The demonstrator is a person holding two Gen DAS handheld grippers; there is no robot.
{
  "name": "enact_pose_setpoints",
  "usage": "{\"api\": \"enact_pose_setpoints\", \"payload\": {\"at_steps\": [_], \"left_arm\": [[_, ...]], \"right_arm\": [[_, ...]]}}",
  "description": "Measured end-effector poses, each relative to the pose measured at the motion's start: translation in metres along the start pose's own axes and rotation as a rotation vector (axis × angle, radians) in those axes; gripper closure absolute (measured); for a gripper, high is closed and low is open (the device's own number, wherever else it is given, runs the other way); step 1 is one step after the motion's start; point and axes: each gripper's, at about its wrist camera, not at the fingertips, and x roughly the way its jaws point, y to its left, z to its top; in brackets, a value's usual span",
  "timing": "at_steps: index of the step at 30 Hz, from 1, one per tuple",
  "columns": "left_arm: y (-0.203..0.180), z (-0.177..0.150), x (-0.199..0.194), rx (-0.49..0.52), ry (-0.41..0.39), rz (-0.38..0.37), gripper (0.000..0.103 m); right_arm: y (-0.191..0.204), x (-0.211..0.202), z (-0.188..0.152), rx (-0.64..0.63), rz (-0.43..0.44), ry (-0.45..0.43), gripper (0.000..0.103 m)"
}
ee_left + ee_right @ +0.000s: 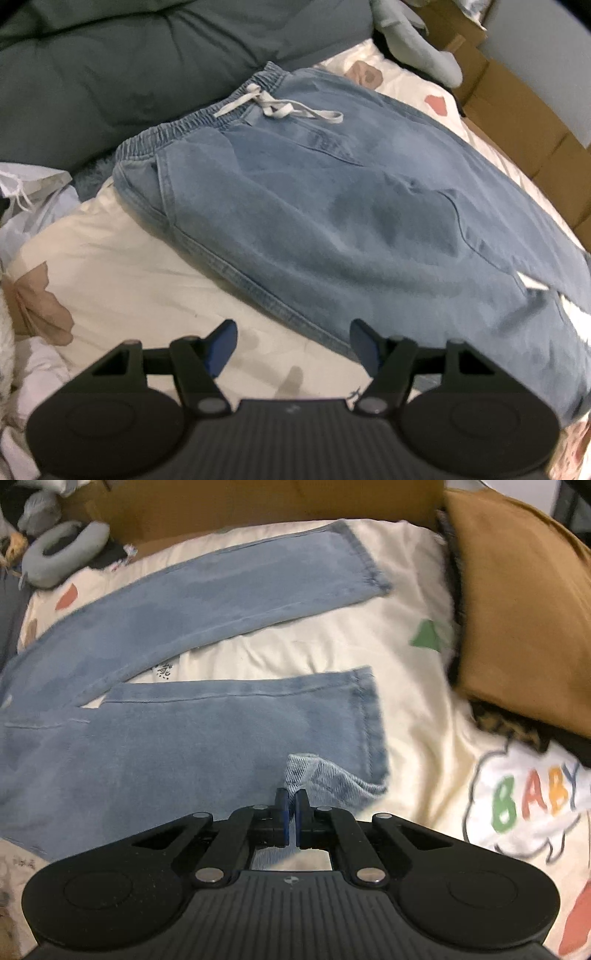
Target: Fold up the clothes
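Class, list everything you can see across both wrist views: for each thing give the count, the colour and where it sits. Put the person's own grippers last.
jeans: one, light blue, spread flat on the bedspread, legs apart
drawstring: one, pale grey, tied at the jeans' waistband
bedspread: one, cream with coloured prints, under the jeans
duvet: one, dark green, beyond the waistband
cardboard boxes: several, brown, along the bed's far edge
cushion: one, mustard brown, beyond the leg hems
neck pillow: one, grey, far corner
left gripper: one, black with blue pads, open, beside the jeans' side seam
right gripper: one, same colours, shut on the near leg's hem corner
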Motion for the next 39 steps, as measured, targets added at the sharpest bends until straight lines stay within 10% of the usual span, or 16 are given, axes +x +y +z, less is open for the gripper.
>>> {"api": "enact_pose_setpoints", "payload": {"at_steps": [15, 19, 27, 30, 39], "left_arm": [[0.005, 0.011, 0.039, -0.062, 0.052, 0.004, 0.036], [0.006, 0.011, 0.046, -0.061, 0.072, 0.003, 0.036], [0.018, 0.017, 0.053, -0.112, 0.084, 0.023, 0.036], [0.025, 0.02, 0.053, -0.146, 0.075, 0.027, 0.036], [0.048, 0.026, 0.057, -0.254, 0.026, 0.037, 0.041]], "right_arm": [[-0.042, -0.011, -0.052, 0.167, 0.017, 0.026, 0.097], [-0.051, -0.007, -0.063, 0.221, 0.079, 0.005, 0.056], [-0.074, 0.009, -0.069, 0.392, 0.154, -0.044, 0.057], [-0.082, 0.011, -0.068, 0.445, 0.16, -0.045, 0.092], [-0.07, -0.021, -0.055, 0.338, 0.124, -0.033, 0.094]]}}
